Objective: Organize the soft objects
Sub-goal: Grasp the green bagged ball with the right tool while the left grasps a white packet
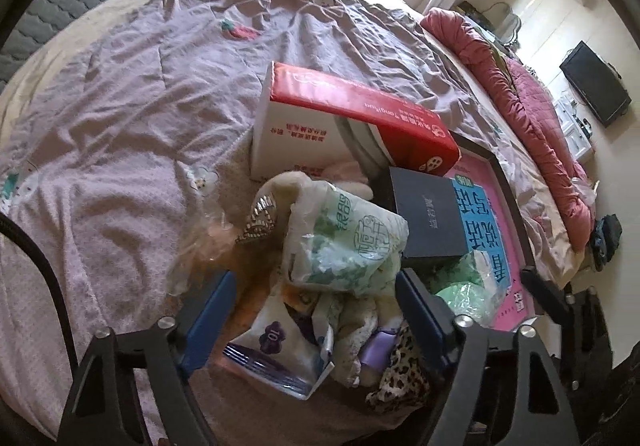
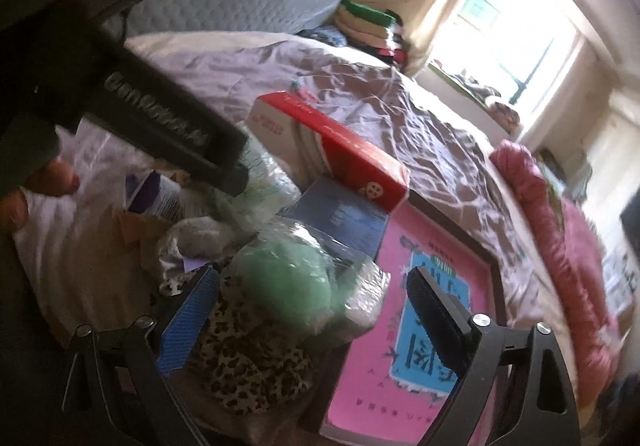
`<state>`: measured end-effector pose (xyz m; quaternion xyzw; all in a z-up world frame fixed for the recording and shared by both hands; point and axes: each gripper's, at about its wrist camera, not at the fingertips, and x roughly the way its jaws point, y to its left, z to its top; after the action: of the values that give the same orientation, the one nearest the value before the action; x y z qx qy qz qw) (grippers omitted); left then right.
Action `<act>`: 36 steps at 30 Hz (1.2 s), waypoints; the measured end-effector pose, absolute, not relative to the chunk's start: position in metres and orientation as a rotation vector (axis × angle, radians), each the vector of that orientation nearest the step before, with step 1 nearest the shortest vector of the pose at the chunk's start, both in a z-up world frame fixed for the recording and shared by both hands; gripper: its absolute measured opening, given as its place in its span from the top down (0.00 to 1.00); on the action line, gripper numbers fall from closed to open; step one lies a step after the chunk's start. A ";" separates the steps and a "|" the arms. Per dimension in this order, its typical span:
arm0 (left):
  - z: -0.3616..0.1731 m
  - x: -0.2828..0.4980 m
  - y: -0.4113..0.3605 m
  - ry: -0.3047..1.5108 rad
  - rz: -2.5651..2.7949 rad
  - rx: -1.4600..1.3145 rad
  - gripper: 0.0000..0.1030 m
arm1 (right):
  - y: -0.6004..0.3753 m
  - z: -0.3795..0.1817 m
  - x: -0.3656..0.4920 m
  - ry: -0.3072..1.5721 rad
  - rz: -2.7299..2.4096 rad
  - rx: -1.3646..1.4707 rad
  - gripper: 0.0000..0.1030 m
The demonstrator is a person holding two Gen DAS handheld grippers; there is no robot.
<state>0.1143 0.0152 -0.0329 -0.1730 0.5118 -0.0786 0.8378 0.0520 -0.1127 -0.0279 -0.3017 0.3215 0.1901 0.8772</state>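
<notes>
On the bed (image 1: 120,134), a heap of soft things lies before both tools. The left tool (image 1: 316,298) stands wide, straddling a tissue pack (image 1: 276,346) without gripping it. The right tool (image 2: 316,294) gapes too, the bagged green plush (image 2: 280,282) and leopard cloth (image 2: 248,358) between its fingers, unpressed.

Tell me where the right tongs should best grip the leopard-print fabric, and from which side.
Probably its bunched upper fold, coming from above: the leopard-print fabric lies crumpled below the green bagged bundle, so the exposed near part is free. The right tongs stand open over it.
</notes>
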 end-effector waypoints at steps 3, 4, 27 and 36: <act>-0.033 0.117 0.012 1.102 -0.179 -0.362 0.28 | -0.108 -0.035 0.053 0.699 0.417 -0.684 0.28; -0.033 0.118 0.011 1.110 -0.182 -0.357 0.29 | -0.107 -0.038 0.054 0.712 0.423 -0.692 0.38; -0.036 0.138 0.019 1.216 -0.232 -0.422 0.64 | -0.160 0.008 0.088 0.877 0.524 -0.143 0.56; -0.027 0.137 0.012 1.190 -0.251 -0.359 0.63 | -0.163 0.009 0.087 0.887 0.527 -0.124 0.56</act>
<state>0.1371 0.0123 -0.0266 -0.1678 0.5560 -0.1173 0.8056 0.0873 -0.1629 0.0088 -0.0593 0.4240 0.2517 0.8680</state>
